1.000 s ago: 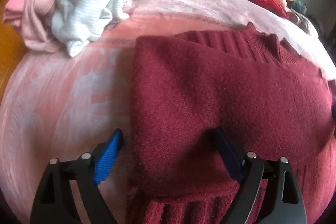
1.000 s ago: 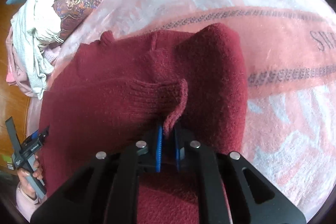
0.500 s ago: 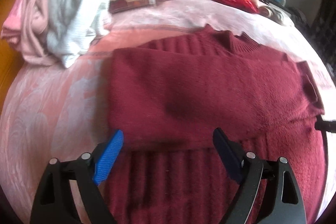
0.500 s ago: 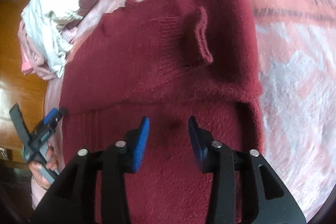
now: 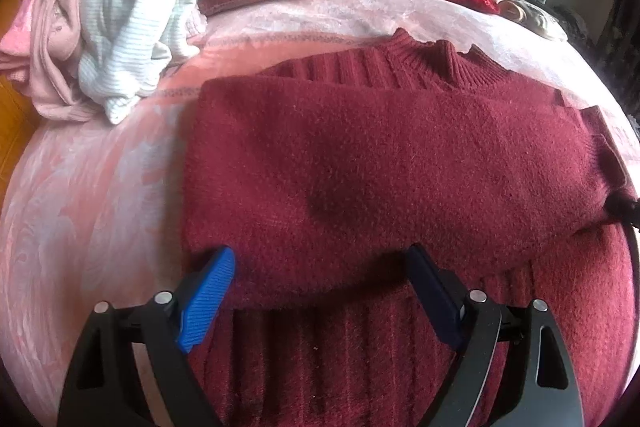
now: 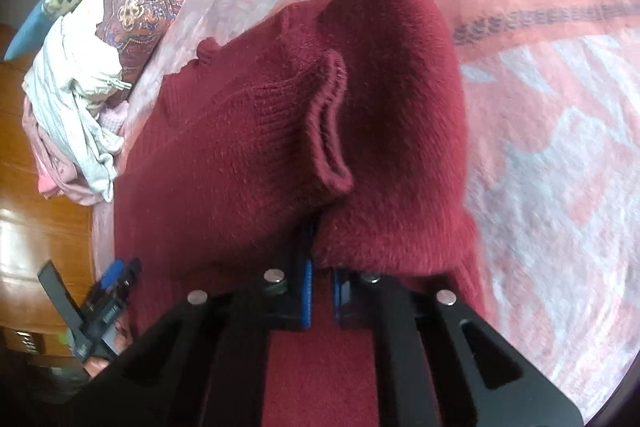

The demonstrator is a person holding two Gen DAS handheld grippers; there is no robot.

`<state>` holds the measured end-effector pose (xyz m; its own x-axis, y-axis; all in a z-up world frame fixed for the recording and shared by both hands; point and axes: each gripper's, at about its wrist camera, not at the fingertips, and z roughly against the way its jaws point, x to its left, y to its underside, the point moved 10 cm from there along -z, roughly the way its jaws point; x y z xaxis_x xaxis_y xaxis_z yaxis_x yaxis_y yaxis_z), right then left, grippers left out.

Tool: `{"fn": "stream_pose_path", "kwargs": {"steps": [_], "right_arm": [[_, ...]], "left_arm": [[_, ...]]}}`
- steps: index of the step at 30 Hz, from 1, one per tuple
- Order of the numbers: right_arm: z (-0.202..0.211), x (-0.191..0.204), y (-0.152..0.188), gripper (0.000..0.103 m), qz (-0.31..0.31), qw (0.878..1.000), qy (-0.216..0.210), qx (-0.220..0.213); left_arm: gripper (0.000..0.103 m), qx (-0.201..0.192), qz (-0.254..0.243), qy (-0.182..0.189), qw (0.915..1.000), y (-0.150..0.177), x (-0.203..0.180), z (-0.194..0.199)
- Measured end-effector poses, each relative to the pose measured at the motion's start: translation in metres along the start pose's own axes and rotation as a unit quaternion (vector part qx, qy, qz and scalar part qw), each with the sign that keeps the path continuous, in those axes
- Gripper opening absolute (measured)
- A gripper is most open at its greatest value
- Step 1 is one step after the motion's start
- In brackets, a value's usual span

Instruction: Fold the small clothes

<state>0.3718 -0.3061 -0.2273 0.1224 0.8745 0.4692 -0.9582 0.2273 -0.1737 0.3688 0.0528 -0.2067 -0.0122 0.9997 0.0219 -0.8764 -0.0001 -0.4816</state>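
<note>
Right tongs (image 6: 320,287): half a second ago apart over the maroon sweater (image 6: 248,163); now clamped together on its near folded edge, by the cuff (image 6: 330,131).
Left tongs (image 5: 320,291): wide apart as before, straddling the fold's near edge, pinching nothing.
Sweater: on the pink bed (image 5: 100,187), sleeves folded in, laundry pile (image 5: 120,7) beyond its far-left corner.
Meaning: probably the next fold is starting.
Pose: both tongs point steeply down at the sweater.

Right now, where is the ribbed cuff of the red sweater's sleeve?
In the right wrist view the ribbed cuff lies on top of the folded red sweater, near the picture's middle, just beyond the right gripper.
</note>
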Motion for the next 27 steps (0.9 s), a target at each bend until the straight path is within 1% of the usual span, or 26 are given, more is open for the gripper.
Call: {"fn": "stream_pose_path", "kwargs": {"steps": [2, 3, 5, 6, 7, 9, 10, 11, 12, 13, 14, 15, 16, 19, 20, 22, 24, 26, 27], "right_arm": [[-0.010, -0.005, 0.001, 0.006, -0.001, 1.000, -0.002, 0.006], [-0.013, -0.006, -0.001, 0.005, 0.000, 1.000, -0.003, 0.004], [-0.013, -0.002, -0.003, 0.006, 0.018, 1.000, 0.004, 0.006], [-0.012, 0.001, -0.003, 0.008, 0.033, 0.999, 0.008, 0.006], [-0.009, 0.002, -0.002, 0.012, 0.037, 0.999, 0.006, 0.005], [-0.003, 0.004, 0.003, 0.017, 0.039, 0.999, 0.005, 0.004], [0.000, 0.005, 0.007, 0.024, 0.044, 0.999, 0.007, 0.005], [0.005, 0.005, 0.012, 0.030, 0.052, 0.999, 0.013, 0.006], [0.012, 0.006, 0.021, 0.035, 0.070, 0.997, 0.024, 0.005], [0.018, 0.010, 0.033, 0.035, 0.098, 0.995, 0.036, 0.004], [0.021, 0.013, 0.041, 0.035, 0.115, 0.993, 0.039, 0.005], [0.026, 0.023, 0.058, 0.035, 0.145, 0.989, 0.032, 0.011], [0.029, 0.034, 0.075, 0.035, 0.168, 0.985, 0.014, 0.021], [0.026, 0.070, 0.131, 0.035, 0.226, 0.971, -0.042, 0.065], [0.023, 0.078, 0.144, 0.034, 0.239, 0.967, -0.048, 0.072], [0.012, 0.083, 0.169, 0.033, 0.257, 0.961, -0.039, 0.089], [0.000, 0.077, 0.186, 0.033, 0.266, 0.958, -0.021, 0.106], [-0.005, 0.070, 0.191, 0.031, 0.272, 0.958, -0.009, 0.094], [-0.007, 0.069, 0.190, 0.029, 0.265, 0.960, -0.011, 0.092]], "left_arm": [[0.089, 0.001, -0.002, -0.004, 1.0000, 0.002, 0.001, -0.004], [0.089, 0.001, -0.003, -0.006, 1.0000, 0.003, 0.000, -0.007], [0.091, -0.003, -0.011, -0.012, 0.9999, 0.002, -0.001, -0.008], [0.091, -0.005, -0.012, -0.012, 0.9998, 0.002, -0.002, -0.008], [0.091, -0.004, -0.010, -0.010, 0.9999, 0.002, -0.002, -0.008], [0.091, -0.003, -0.004, 0.000, 1.0000, 0.002, -0.001, -0.003], [0.091, -0.001, -0.002, 0.003, 1.0000, 0.003, 0.000, 0.000], [0.091, 0.000, 0.000, 0.006, 1.0000, 0.006, 0.000, 0.007], [0.091, -0.002, 0.000, 0.008, 1.0000, 0.008, 0.001, 0.013], [0.091, -0.006, -0.001, 0.010, 0.9999, 0.014, 0.001, 0.023], [0.091, -0.010, -0.002, 0.011, 0.9999, 0.018, 0.000, 0.029], [0.091, -0.015, -0.008, 0.018, 0.9997, 0.026, -0.004, 0.041], [0.091, -0.018, -0.017, 0.027, 0.9993, 0.035, -0.009, 0.051], [0.091, -0.028, -0.051, 0.044, 0.9973, 0.062, -0.029, 0.075], [0.091, -0.027, -0.059, 0.046, 0.9968, 0.070, -0.033, 0.078], [0.091, -0.016, -0.074, 0.047, 0.9960, 0.090, -0.041, 0.080], [0.090, 0.007, -0.075, 0.046, 0.9961, 0.111, -0.041, 0.076], [0.090, 0.023, -0.068, 0.045, 0.9963, 0.123, -0.039, 0.071], [0.090, 0.042, -0.062, 0.040, 0.9964, 0.134, -0.034, 0.063]]}}
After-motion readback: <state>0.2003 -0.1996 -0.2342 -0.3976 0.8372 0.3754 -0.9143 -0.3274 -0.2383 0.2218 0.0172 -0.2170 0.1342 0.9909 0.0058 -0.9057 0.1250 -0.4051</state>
